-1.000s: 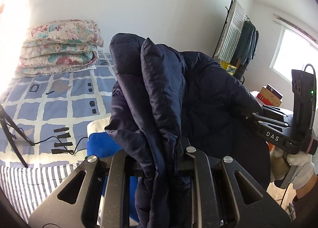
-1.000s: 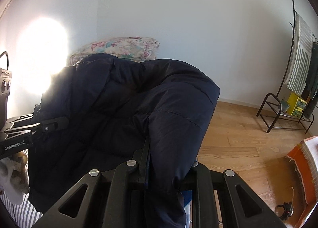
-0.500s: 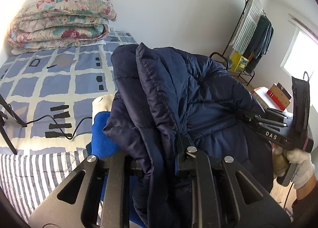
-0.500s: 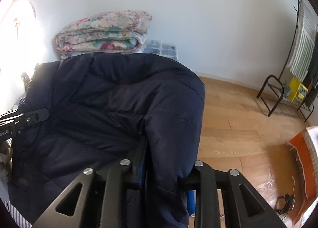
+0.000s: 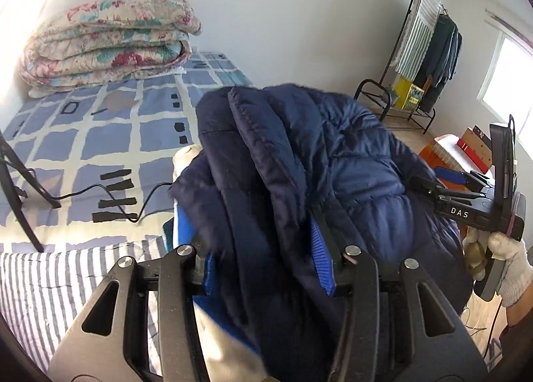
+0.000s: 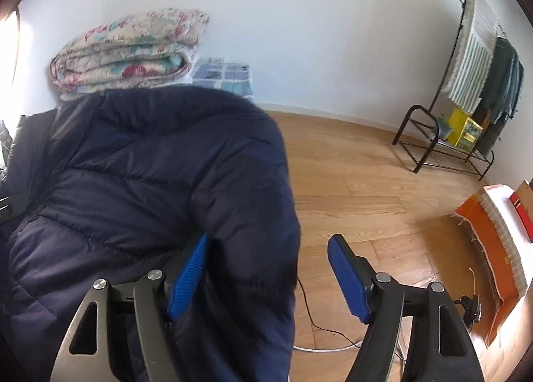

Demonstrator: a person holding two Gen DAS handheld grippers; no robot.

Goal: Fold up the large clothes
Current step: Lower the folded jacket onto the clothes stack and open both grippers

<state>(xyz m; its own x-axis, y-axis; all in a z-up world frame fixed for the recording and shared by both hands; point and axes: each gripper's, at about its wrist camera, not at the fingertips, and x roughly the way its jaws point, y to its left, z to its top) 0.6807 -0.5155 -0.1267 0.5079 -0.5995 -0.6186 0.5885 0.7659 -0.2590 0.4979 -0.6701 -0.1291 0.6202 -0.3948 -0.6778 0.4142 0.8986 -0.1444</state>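
Note:
A navy puffer jacket point(image 5: 333, 165) lies bunched on the bed, spanning both views point(image 6: 133, 182). My left gripper point(image 5: 263, 262) has a thick fold of it between its jaws, which are opening; both blue pads point(image 5: 319, 255) show and stand off the fabric. My right gripper point(image 6: 269, 275) is also opening. The jacket's edge hangs against its left pad point(image 6: 190, 275), with bare gap to the right pad. In the left wrist view the right gripper point(image 5: 429, 182) sits at the jacket's far side, held by a gloved hand point(image 5: 509, 265).
The bed point(image 5: 100, 135) has a blue checked cover, a folded floral quilt point(image 5: 106, 38) at its head and a striped cloth point(image 5: 50, 282) near me. A tripod leg point(image 5: 20, 182) and cable lie on it. A clothes rack point(image 6: 466, 82) and orange rug point(image 6: 483, 248) stand on the wooden floor point(image 6: 366, 182).
Both grippers have sunk toward the bed with the jacket. Their jaws, clamped on jacket folds before, have spread apart, and the blue pads now show.

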